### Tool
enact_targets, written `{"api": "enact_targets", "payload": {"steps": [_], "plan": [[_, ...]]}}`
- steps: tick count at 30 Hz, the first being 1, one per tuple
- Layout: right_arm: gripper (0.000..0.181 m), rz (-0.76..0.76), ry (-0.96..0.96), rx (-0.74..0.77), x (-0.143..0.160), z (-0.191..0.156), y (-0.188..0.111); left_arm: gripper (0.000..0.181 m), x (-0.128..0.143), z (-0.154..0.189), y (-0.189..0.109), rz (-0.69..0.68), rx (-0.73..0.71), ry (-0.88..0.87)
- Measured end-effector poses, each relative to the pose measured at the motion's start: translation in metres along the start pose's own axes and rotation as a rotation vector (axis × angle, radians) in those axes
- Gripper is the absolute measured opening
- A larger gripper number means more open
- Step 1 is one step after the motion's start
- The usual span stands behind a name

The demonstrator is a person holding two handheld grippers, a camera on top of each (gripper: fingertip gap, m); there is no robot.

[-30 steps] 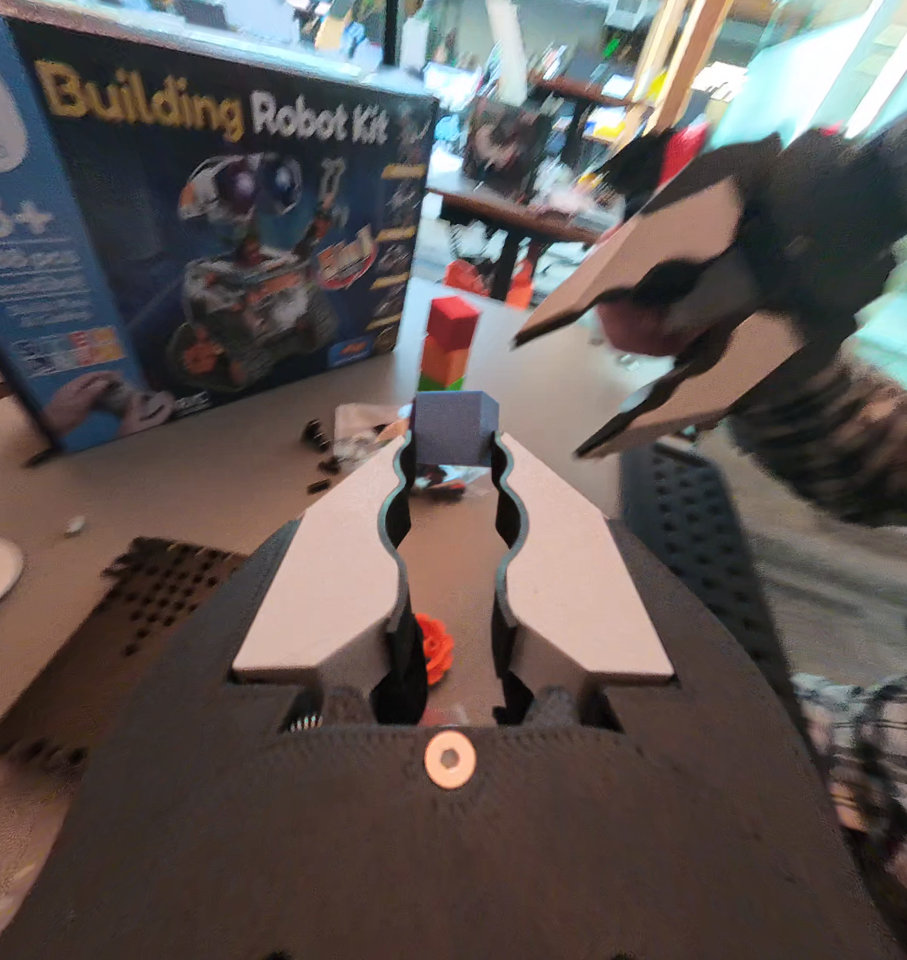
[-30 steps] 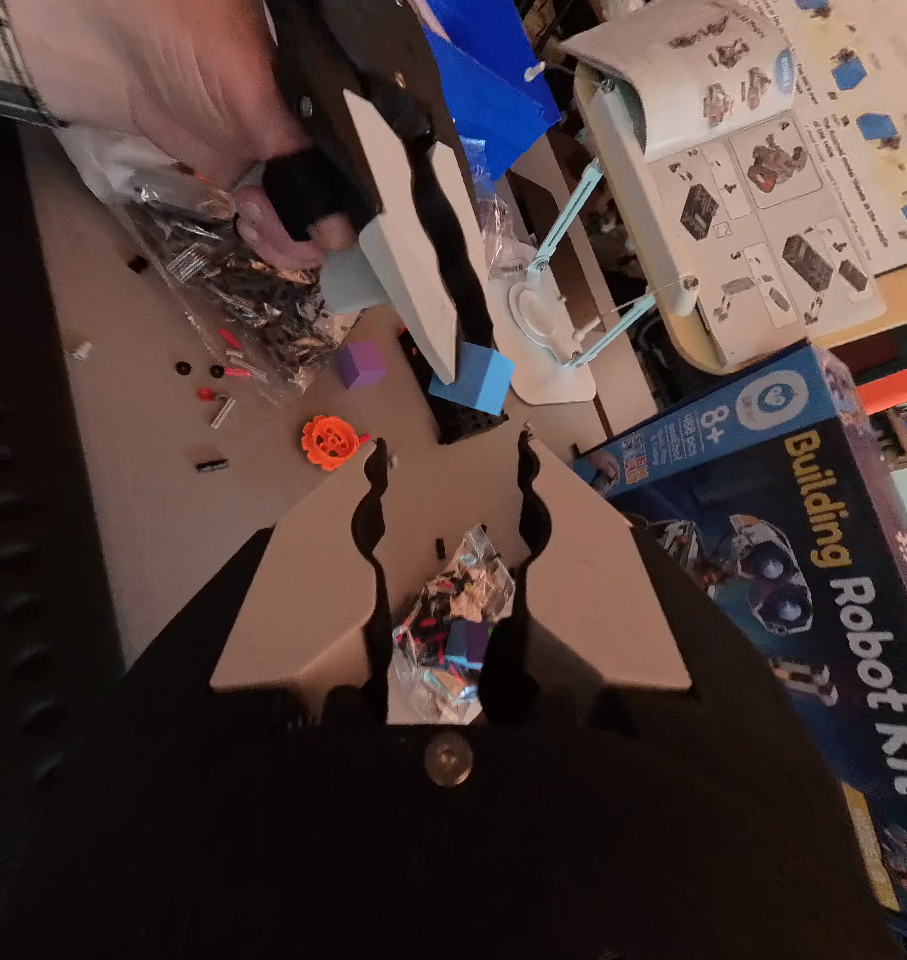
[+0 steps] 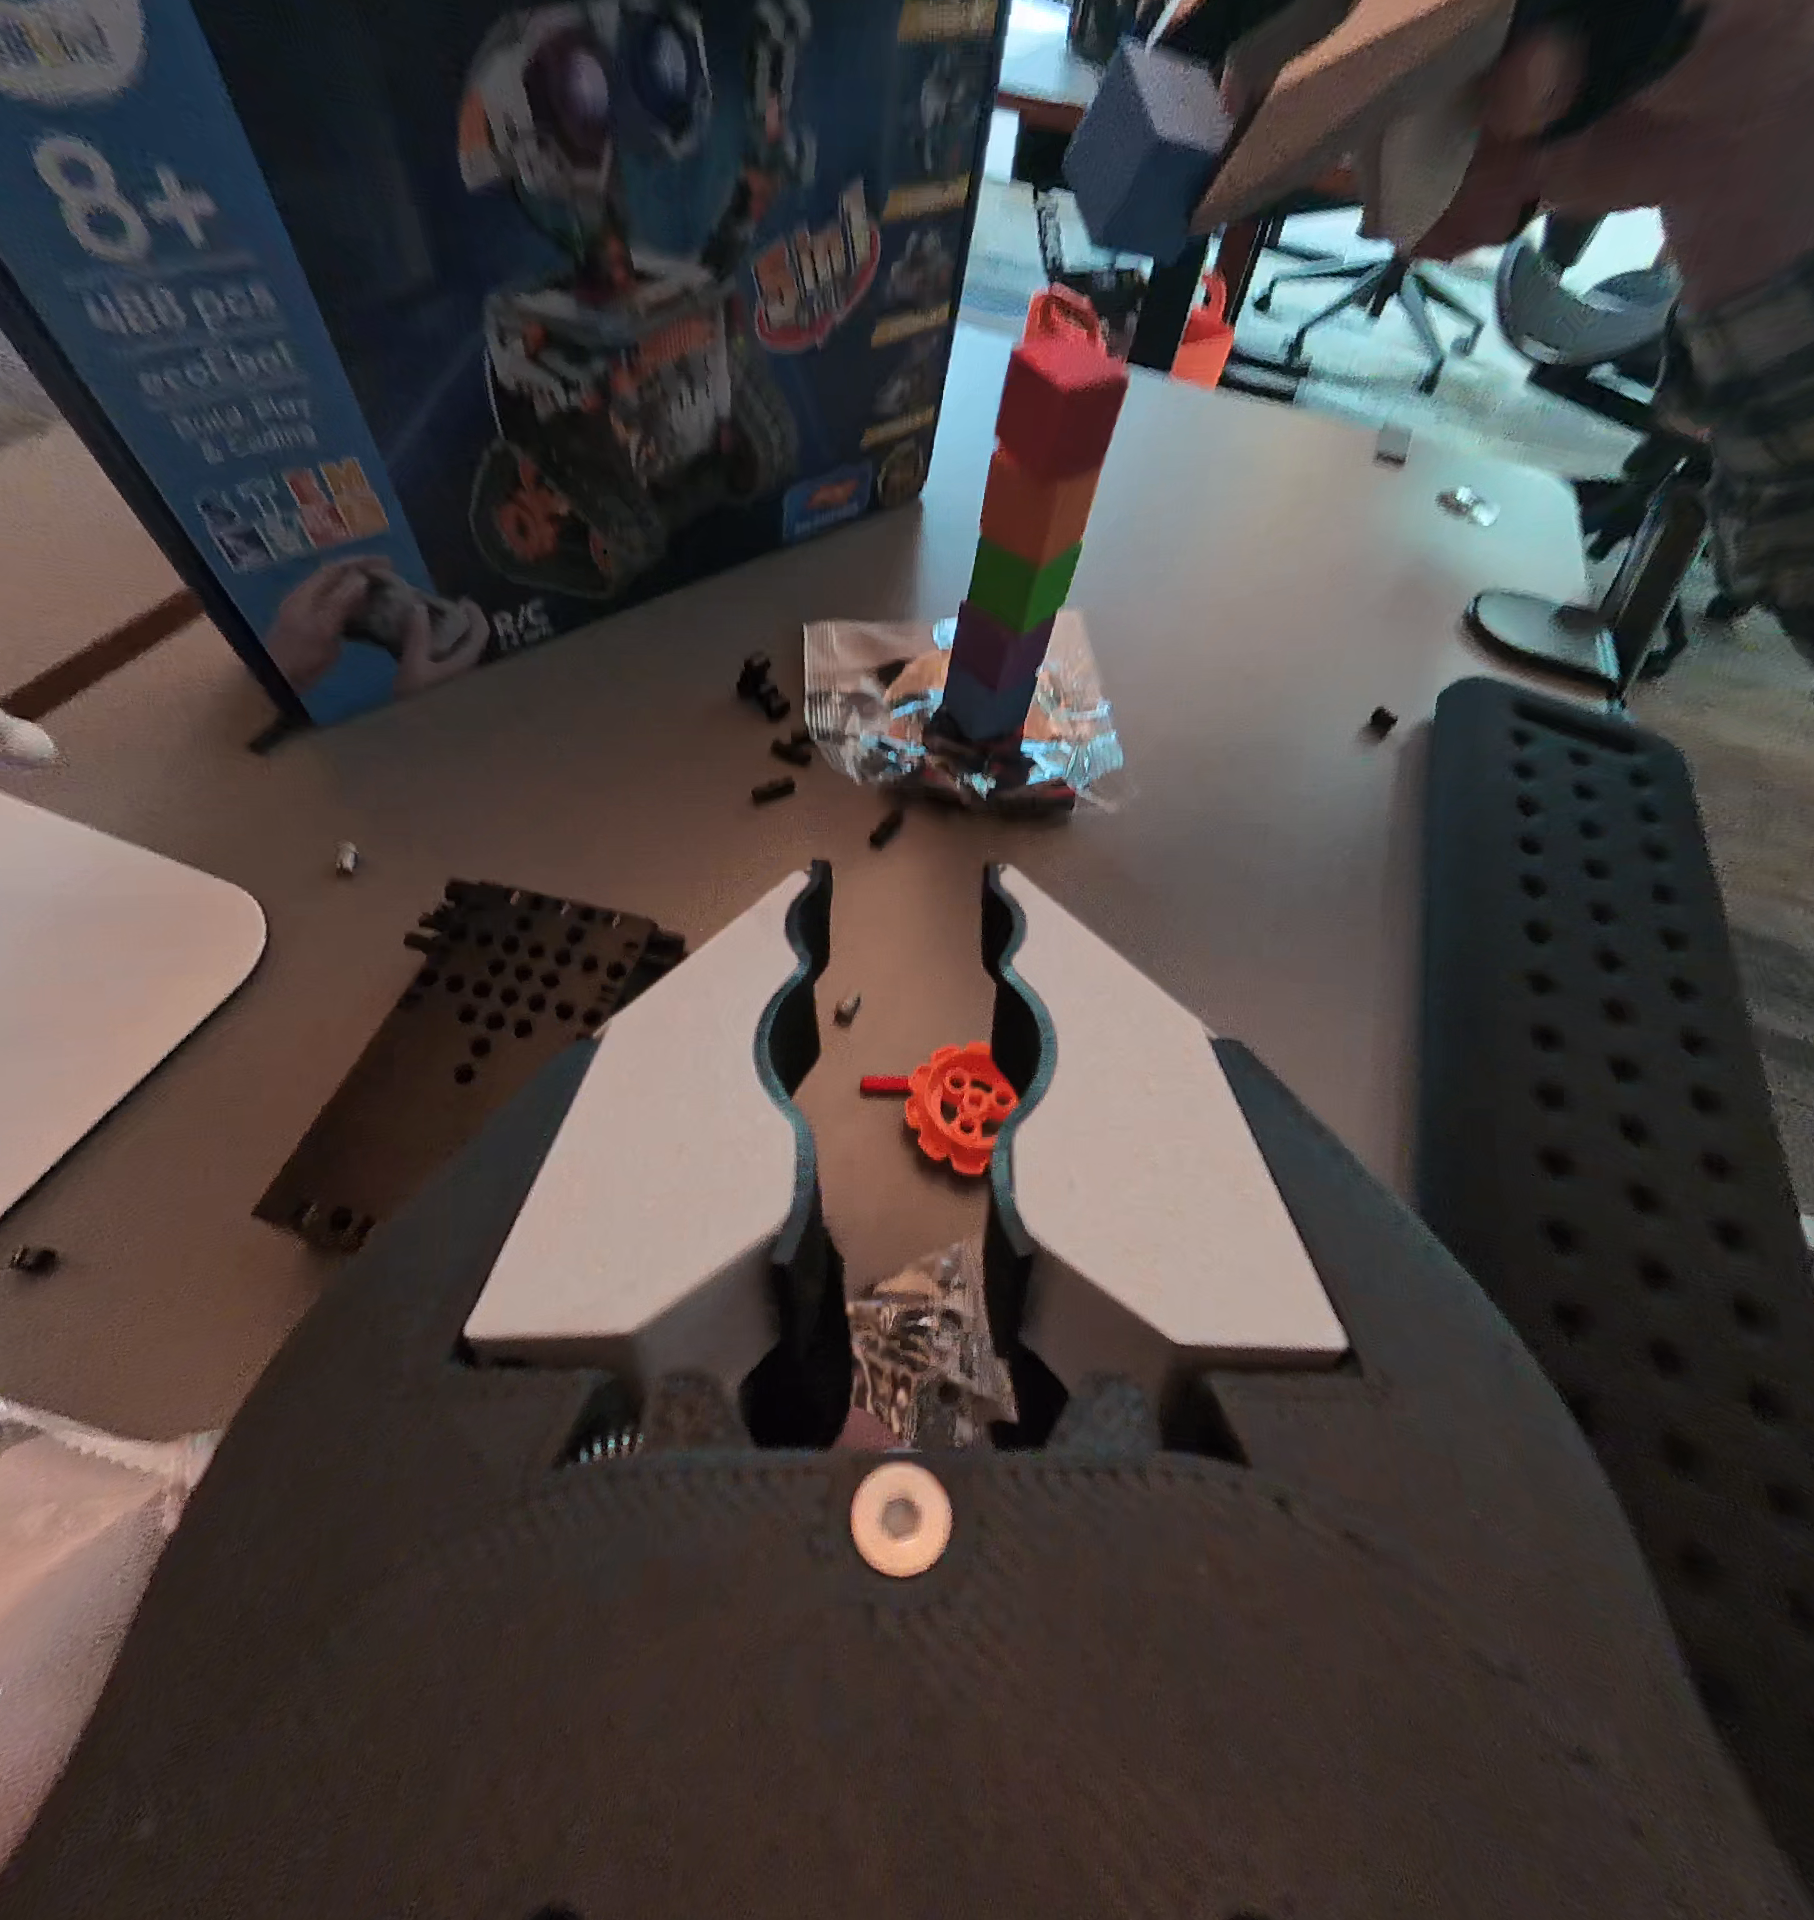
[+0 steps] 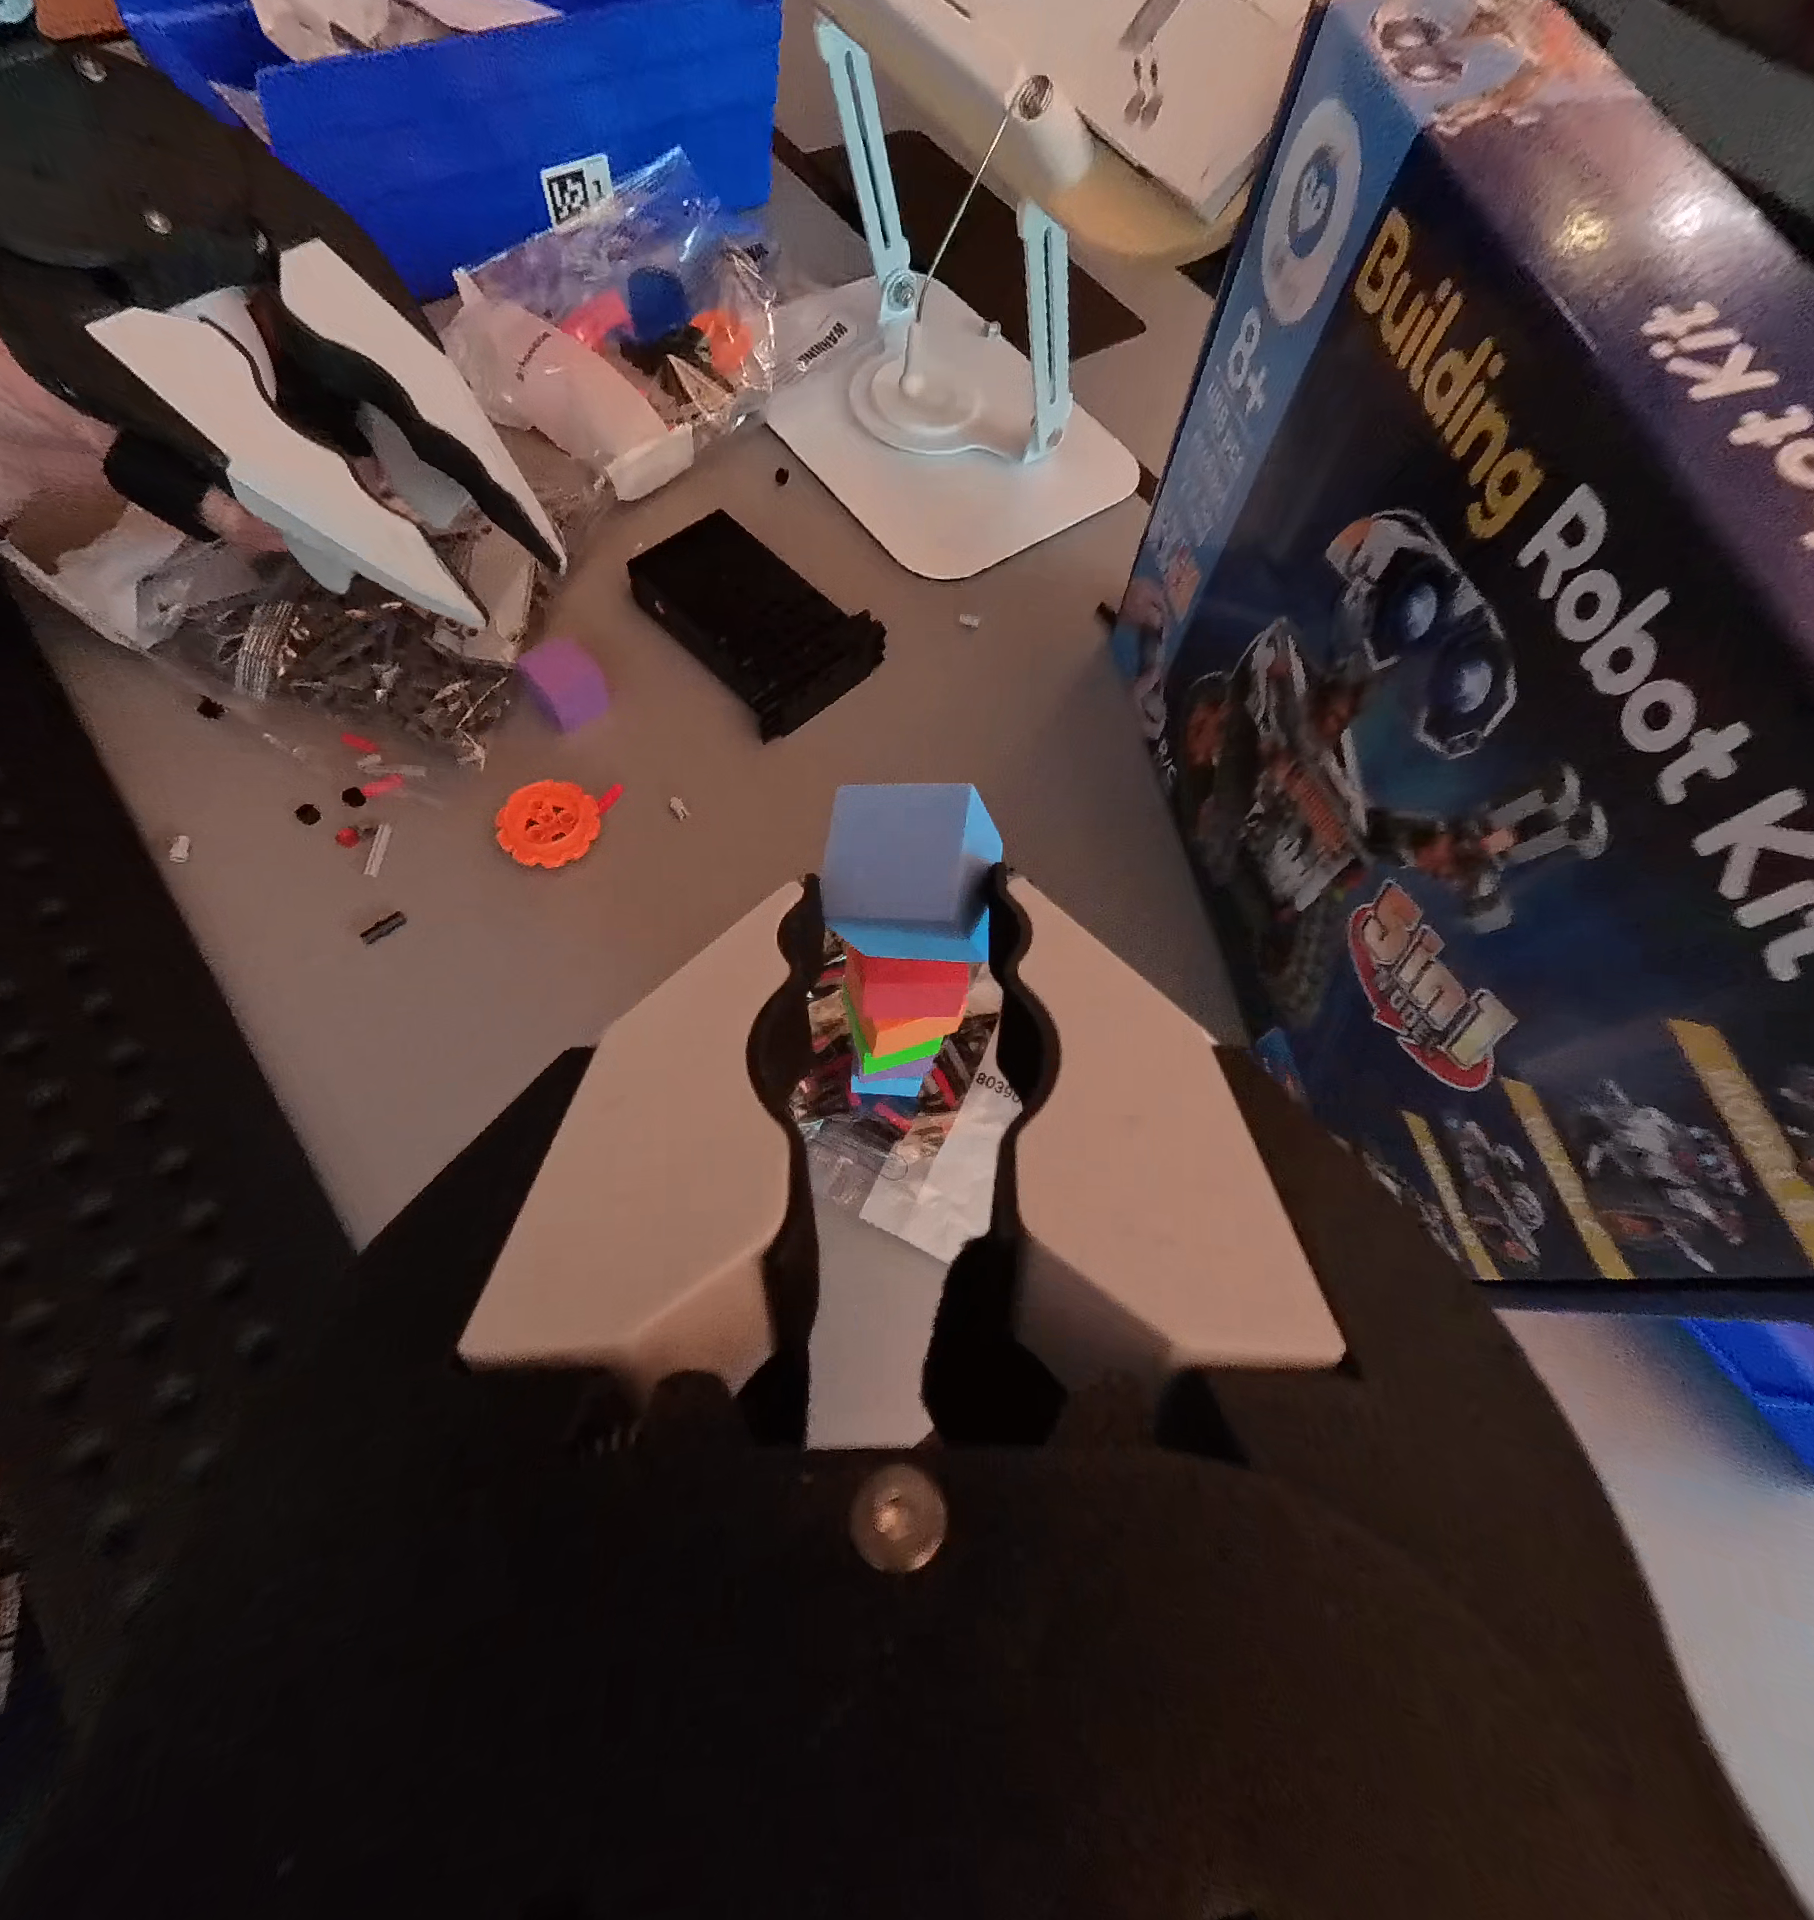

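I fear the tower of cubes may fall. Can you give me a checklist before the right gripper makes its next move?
1. Hold: right gripper is shut on the blue cube. Ok.
2. Cube is above the stack of cubes, not touching it. Ok.
3. Cube centred over the stack: cannot tell.
4. Base: the stack stands on a crinkled plastic bag. Not ok, likely unsteady.
5. Left gripper is open, empty and apart from the stack. Ok.

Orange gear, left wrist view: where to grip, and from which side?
Probably from straight above: the orange gear lies flat on the table, so only its toothed rim offers opposing faces. Pinch across the rim, keeping the fingers off the red pin lying at its edge. The left gripper is open.
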State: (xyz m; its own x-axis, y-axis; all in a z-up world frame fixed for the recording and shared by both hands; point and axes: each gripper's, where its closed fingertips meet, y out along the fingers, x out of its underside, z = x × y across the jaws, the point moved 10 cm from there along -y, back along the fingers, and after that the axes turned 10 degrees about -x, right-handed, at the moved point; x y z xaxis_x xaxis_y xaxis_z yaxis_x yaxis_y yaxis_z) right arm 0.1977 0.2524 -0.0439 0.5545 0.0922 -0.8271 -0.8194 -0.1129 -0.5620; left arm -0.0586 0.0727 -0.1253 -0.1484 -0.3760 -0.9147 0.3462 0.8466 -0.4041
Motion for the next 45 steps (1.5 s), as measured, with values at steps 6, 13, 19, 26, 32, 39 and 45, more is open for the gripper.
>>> {"api": "enact_targets", "payload": {"steps": [6,13,19,26,32,39,45], "plan": [[0.03,-0.018,0.06,-0.054,0.01,0.008,0.014,0.031,0.014,-0.002,0.006,-0.136,-0.035,0.076],[0.03,-0.058,0.091,-0.066,0.014,0.012,0.02,0.032,0.016,-0.006,0.004,-0.167,-0.068,0.092],[0.035,-0.05,0.088,-0.054,0.013,0.013,0.018,0.033,0.023,-0.015,-0.001,-0.227,-0.12,0.101],[0.027,-0.033,0.084,-0.062,0.011,0.012,0.016,0.032,0.027,-0.019,-0.002,-0.258,-0.143,0.109],[0.027,-0.043,0.091,-0.081,0.012,0.013,0.02,0.036,0.034,-0.019,0.001,-0.318,-0.139,0.128],[0.039,-0.006,0.093,-0.054,0.012,0.012,0.015,0.039,0.041,-0.019,-0.001,-0.379,-0.14,0.17],[0.04,0.072,0.031,0.063,0.005,0.002,-0.007,0.043,0.046,-0.018,0.002,-0.439,-0.157,0.202]]}}
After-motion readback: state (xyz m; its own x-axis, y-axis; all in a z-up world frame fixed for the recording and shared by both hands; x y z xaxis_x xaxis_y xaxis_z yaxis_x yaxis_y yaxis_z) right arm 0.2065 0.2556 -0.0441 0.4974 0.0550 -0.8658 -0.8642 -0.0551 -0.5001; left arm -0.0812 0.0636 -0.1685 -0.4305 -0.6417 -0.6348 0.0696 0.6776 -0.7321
